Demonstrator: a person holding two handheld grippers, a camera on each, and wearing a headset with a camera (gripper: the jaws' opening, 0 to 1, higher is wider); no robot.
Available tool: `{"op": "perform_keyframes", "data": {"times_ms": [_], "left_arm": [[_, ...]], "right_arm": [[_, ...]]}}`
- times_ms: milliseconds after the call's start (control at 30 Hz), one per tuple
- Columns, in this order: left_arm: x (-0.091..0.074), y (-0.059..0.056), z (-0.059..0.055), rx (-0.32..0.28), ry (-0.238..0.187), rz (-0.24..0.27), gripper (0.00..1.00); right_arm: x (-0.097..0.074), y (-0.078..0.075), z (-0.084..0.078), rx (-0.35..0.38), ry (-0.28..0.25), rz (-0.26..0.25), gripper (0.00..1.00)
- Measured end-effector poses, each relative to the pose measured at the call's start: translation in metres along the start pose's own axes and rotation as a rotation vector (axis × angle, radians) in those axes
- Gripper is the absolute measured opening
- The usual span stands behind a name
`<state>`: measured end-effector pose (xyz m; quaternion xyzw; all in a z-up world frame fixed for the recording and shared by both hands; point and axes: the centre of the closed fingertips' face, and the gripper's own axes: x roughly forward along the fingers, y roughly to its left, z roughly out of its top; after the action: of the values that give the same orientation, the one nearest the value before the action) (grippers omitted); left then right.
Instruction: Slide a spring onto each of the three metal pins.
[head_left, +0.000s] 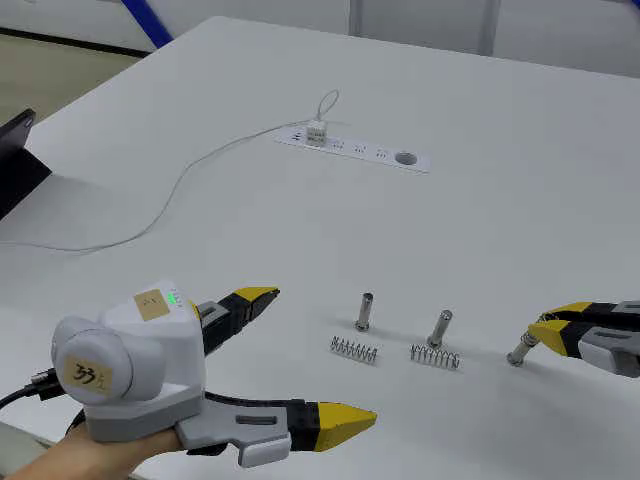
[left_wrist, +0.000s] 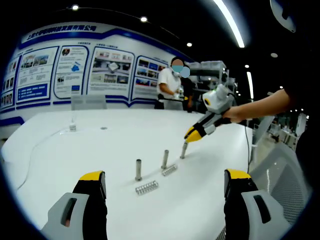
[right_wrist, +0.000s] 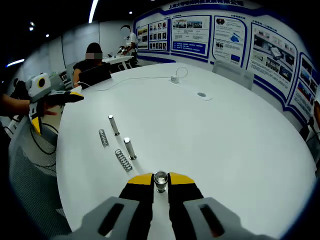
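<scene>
**Head view:** on the white table (head_left: 480, 200), the left gripper (head_left: 305, 357) hovers at lower left, its yellow-tipped jaws spread wide with nothing between them. At the right edge, the right gripper (head_left: 545, 330) is clamped on the tilted right pin (head_left: 517, 351). The left pin (head_left: 364, 311) and middle pin (head_left: 439, 327) stand upright. Each has a spring lying flat just in front of it: the left spring (head_left: 354, 349) and the right spring (head_left: 435, 357). Farther back lie a socket strip (head_left: 355, 150), a white plug (head_left: 316, 131) and a cable (head_left: 180, 185).

**Left gripper view:** its own jaws rise well apart. Beyond them the three pins form a row, with both springs loose on the table beside the nearer two. The right gripper (left_wrist: 196, 133) pinches the top of the farthest pin.

**Right gripper view:** the jaws meet around the right pin (right_wrist: 160, 179), seen end-on. The other two pins stand beyond it, springs alongside, and the left gripper (right_wrist: 55, 111) gapes at the table's left edge.
</scene>
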<state>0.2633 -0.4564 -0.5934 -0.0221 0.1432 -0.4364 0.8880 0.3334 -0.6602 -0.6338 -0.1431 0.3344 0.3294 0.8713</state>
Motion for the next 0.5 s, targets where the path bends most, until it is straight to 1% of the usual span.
{"op": "perform_keyframes", "data": {"times_ms": [133, 333, 500], "left_arm": [[0.000, 0.002, -0.002, -0.008, 0.006, 0.006, 1.00], [0.000, 0.003, -0.003, -0.012, 0.010, 0.011, 1.00], [0.000, 0.003, -0.003, -0.014, 0.011, 0.012, 1.00]], "right_arm": [[0.006, 0.001, -0.004, -0.014, 0.020, 0.002, 0.11], [0.013, 0.004, -0.014, -0.051, 0.067, 0.012, 0.11], [0.017, 0.005, -0.021, -0.049, 0.089, 0.019, 0.11]]}}
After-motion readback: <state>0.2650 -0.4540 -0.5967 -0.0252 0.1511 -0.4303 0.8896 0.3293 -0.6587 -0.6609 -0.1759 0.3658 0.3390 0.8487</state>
